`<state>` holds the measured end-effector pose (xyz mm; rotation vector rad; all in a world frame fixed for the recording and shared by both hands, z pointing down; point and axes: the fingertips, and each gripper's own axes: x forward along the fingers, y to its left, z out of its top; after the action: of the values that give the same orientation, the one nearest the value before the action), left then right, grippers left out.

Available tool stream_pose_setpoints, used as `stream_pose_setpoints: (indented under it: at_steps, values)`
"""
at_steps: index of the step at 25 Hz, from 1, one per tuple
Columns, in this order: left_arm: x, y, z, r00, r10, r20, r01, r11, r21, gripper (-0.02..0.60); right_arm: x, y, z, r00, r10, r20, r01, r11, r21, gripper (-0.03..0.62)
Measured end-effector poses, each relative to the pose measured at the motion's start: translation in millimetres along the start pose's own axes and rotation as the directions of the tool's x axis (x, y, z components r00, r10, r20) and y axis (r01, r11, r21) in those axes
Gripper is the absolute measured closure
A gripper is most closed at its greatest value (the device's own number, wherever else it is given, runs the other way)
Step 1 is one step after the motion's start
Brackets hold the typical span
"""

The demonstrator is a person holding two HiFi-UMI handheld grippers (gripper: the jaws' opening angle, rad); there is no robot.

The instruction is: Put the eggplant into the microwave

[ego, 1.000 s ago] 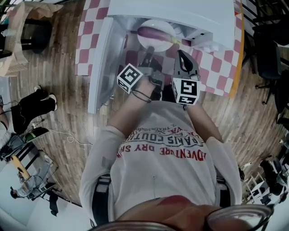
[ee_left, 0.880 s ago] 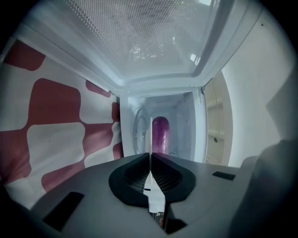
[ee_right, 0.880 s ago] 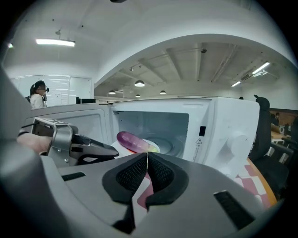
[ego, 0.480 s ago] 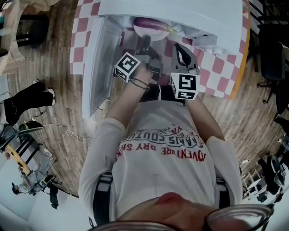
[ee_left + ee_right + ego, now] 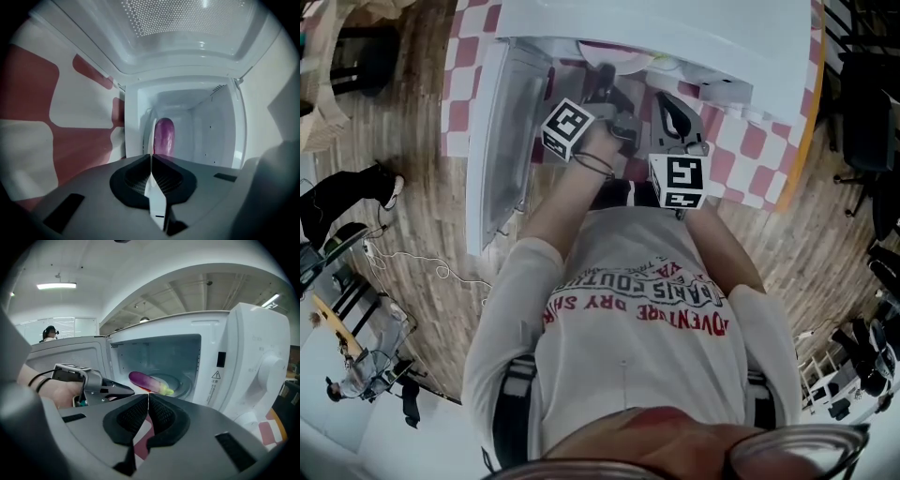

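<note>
A purple eggplant with a green stem end lies on the white turntable plate inside the open microwave. The left gripper view shows the eggplant end-on, deep in the cavity. My left gripper is shut and holds nothing; it points into the opening, just in front of it. My right gripper is also shut and empty, and it sits beside the left one, a little farther back. In the head view the microwave's top hides most of the plate.
The microwave door stands swung open at the left. A red-and-white checked cloth covers the table under the microwave. Wooden floor lies around it. A person stands far back in the room.
Both grippers have sunk a little in front of the opening, the left one more. The microwave's top now hides more of the plate in the head view. The eggplant has stayed put.
</note>
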<state>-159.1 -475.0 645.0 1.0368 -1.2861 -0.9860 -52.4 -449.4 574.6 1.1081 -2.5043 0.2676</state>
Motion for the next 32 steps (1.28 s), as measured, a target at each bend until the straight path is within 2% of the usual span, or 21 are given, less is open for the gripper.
stream_pose_setpoints:
  at_steps: [7, 14, 18, 23, 26, 29, 32]
  values:
    - [12, 1, 1, 0.999, 0.033, 0.012, -0.033, 0.999, -0.017, 0.549, 4, 3, -2, 1.0, 0.025, -0.014, -0.025, 1.0, 0.009, 0.568]
    - [15, 0, 2, 0.998, 0.054, 0.018, -0.055, 0.998, 0.022, 0.549, 13, 1, 6, 0.999, 0.031, -0.006, -0.031, 1.0, 0.003, 0.568]
    - [14, -5, 1, 1.0, 0.022, 0.01, -0.022, 0.999, 0.036, 0.548, 14, 2, 7, 1.0, 0.029, -0.002, -0.029, 1.0, 0.007, 0.568]
    - [13, -27, 0, 0.994, -0.113, 0.0, 0.113, 0.993, 0.026, 0.369, 10, 3, 5, 1.0, 0.015, -0.003, -0.015, 1.0, 0.02, 0.568]
    - [10, -29, 0, 0.993, -0.12, -0.001, 0.12, 0.993, 0.008, 0.309, 5, 4, 5, 1.0, 0.006, 0.003, -0.006, 1.0, 0.021, 0.568]
    - [3, -21, 0, 0.996, -0.088, 0.002, 0.088, 0.996, -0.009, 0.295, 0, 5, 6, 1.0, -0.003, 0.008, 0.003, 1.0, 0.02, 0.568]
    - [-7, -15, -2, 0.997, -0.073, -0.008, 0.073, 0.997, 0.009, 0.295, -7, 6, 4, 1.0, -0.012, 0.014, 0.012, 1.0, 0.02, 0.568]
